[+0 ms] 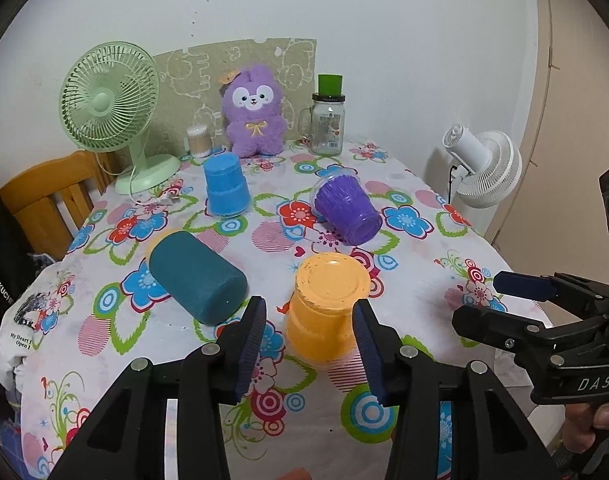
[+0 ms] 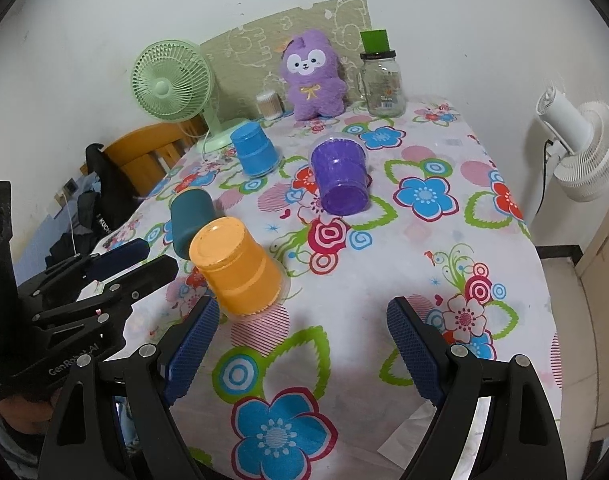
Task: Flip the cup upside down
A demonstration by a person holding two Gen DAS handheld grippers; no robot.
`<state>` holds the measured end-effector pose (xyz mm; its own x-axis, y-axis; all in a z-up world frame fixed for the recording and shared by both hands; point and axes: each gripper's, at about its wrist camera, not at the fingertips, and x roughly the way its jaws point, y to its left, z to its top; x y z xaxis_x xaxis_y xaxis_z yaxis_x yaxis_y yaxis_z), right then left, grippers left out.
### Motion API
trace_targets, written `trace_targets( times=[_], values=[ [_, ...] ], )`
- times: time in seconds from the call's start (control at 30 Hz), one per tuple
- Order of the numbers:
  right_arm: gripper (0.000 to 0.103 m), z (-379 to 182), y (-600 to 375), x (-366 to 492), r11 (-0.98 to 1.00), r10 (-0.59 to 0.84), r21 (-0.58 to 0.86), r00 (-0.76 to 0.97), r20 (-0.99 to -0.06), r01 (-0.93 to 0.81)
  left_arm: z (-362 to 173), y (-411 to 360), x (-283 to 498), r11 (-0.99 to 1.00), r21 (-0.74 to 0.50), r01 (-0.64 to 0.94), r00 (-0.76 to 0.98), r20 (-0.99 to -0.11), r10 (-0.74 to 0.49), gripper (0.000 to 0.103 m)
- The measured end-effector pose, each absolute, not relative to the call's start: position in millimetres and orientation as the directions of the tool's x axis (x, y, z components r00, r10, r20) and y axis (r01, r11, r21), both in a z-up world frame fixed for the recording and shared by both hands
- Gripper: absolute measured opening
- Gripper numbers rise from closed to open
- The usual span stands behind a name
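Observation:
An orange cup (image 1: pixel 324 312) stands upside down on the floral tablecloth, base up; it also shows in the right wrist view (image 2: pixel 236 266). My left gripper (image 1: pixel 308 320) is open, its pads on either side of the orange cup, apart from it. A dark teal cup (image 1: pixel 196 282) lies on its side to the left. A purple cup (image 1: pixel 348 212) lies on its side farther back. A blue cup (image 1: pixel 226 190) stands upside down at the back. My right gripper (image 2: pixel 300 320) is open and empty, to the right of the orange cup.
A green fan (image 1: pixel 112 108), a purple plush toy (image 1: pixel 254 114), a cotton swab jar (image 1: pixel 198 140) and a glass jar with green lid (image 1: pixel 328 120) stand along the back. A white fan (image 1: pixel 484 172) is off the table's right edge. A wooden chair (image 1: pixel 44 196) is left.

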<state>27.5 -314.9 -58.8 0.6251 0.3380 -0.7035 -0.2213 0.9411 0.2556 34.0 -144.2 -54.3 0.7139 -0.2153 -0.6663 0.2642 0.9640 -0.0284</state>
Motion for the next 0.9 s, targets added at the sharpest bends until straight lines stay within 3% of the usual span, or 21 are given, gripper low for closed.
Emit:
trace_targets(
  times=[0.17, 0.23, 0.9],
  values=[
    [0.088, -53, -310, 26, 0.941, 0.338, 0.244, 0.631, -0.699, -0.233, -48, -137, 29, 0.968, -0.030, 0.248, 0.734, -0.646, -0.208, 0.068],
    [0.088, -50, -306, 25, 0.942, 0.337, 0.238, 0.634, -0.696, -0.239, -44, -134, 27, 0.970, -0.031, 0.242, 0.743, -0.637, -0.205, 0.072],
    [0.088, -12, -280, 17, 0.942, 0.334, 0.193, 0.692, -0.640, -0.275, -14, -101, 15, 0.984, -0.060, 0.170, 0.811, -0.558, -0.174, 0.086]
  ],
)
